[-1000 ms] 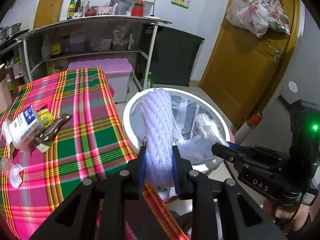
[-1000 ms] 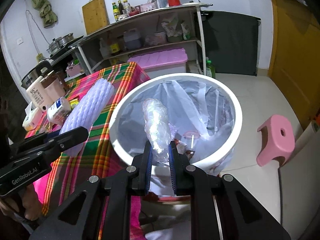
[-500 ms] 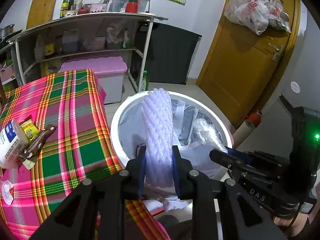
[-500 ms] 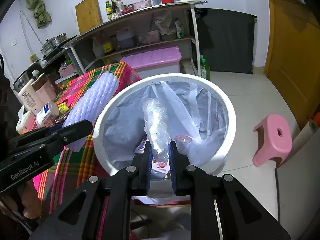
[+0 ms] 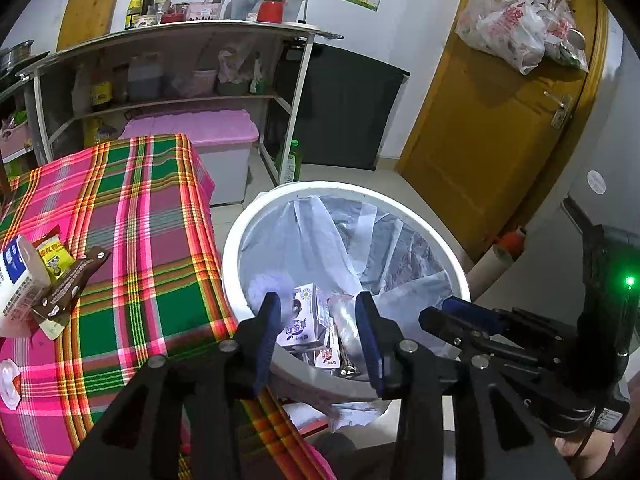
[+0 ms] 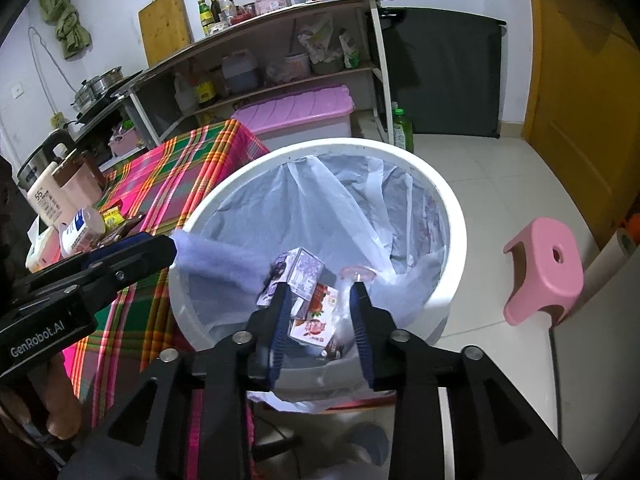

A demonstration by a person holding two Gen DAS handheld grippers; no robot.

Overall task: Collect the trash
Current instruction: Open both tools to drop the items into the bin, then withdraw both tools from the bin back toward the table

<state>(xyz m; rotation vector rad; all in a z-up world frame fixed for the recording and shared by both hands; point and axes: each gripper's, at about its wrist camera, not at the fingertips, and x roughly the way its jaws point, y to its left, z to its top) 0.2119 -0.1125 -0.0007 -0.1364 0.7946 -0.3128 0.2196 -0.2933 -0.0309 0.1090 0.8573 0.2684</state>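
Note:
My left gripper (image 5: 317,304) hangs over the white lined trash bin (image 5: 360,196), its jaws opening with nothing between them. The purple foam sleeve (image 5: 268,284) is a blur falling against the bin's left wall (image 6: 224,256). My right gripper (image 6: 319,294) is over the same bin (image 6: 360,146), jaws also opening and empty. The clear crumpled plastic (image 5: 344,320) lies in the bin among drink cartons (image 6: 304,270). On the plaid tablecloth (image 5: 140,240) to the left lie a white carton (image 5: 16,276), a brown wrapper (image 5: 72,280) and a yellow packet (image 5: 54,256).
A pink stool (image 6: 544,272) stands on the tiled floor right of the bin. Behind are a purple-lidded storage box (image 5: 200,132), a green bottle (image 6: 402,130), a loaded shelf unit (image 5: 180,40) and a wooden door (image 5: 500,120). Bottles (image 6: 48,196) crowd the table's far left.
Both grippers opened. The purple foam sleeve left the left jaws and the clear plastic left the right jaws; both dropped into the bin. Both hands edged a little closer over the bin.

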